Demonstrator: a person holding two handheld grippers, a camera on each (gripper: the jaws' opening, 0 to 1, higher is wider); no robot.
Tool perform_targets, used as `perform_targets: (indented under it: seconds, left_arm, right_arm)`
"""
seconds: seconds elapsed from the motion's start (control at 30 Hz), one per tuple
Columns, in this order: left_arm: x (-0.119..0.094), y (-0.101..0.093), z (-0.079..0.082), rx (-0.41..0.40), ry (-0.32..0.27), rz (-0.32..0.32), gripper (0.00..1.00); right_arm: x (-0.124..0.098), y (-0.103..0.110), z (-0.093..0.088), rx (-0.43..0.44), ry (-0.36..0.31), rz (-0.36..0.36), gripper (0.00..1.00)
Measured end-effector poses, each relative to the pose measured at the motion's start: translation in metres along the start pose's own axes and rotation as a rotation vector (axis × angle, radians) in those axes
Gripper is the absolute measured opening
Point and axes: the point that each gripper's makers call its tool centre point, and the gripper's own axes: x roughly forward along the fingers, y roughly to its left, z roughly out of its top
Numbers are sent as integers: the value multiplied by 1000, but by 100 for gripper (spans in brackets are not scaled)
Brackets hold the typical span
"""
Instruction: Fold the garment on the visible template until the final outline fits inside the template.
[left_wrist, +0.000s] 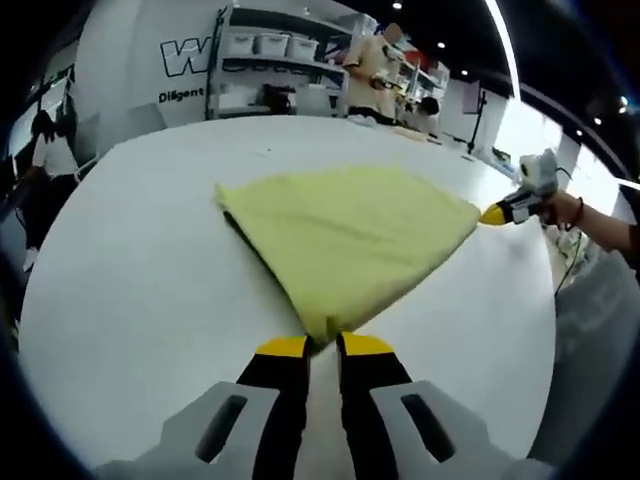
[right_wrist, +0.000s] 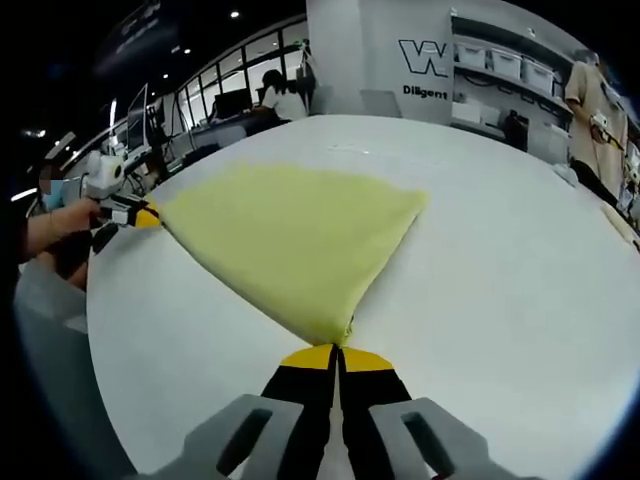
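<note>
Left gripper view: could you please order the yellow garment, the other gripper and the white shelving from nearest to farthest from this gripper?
1. Yellow garment, its corner held in the left gripper.
2. Right gripper, on the garment's right corner.
3. White shelving, beyond the table.

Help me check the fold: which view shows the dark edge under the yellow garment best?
The left gripper view: the dark edge runs along the yellow garment. In the right gripper view, the garment hides it.
</note>
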Motion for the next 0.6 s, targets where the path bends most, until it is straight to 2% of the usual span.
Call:
perform_targets:
  seconds: [0.33,0.4,0.6]
  left_arm:
    - [3,1,-1,26,3,4,2]
    - [4,2,-1,55,17,-2,1]
    - [-1,1,1,226,69,1,0]
  right_arm:
    - [0,0,-3,3,8,-1,0]
    - [0,0,-3,2,8,-3,0]
    - [-2,-5,1,13,-9,-16,0]
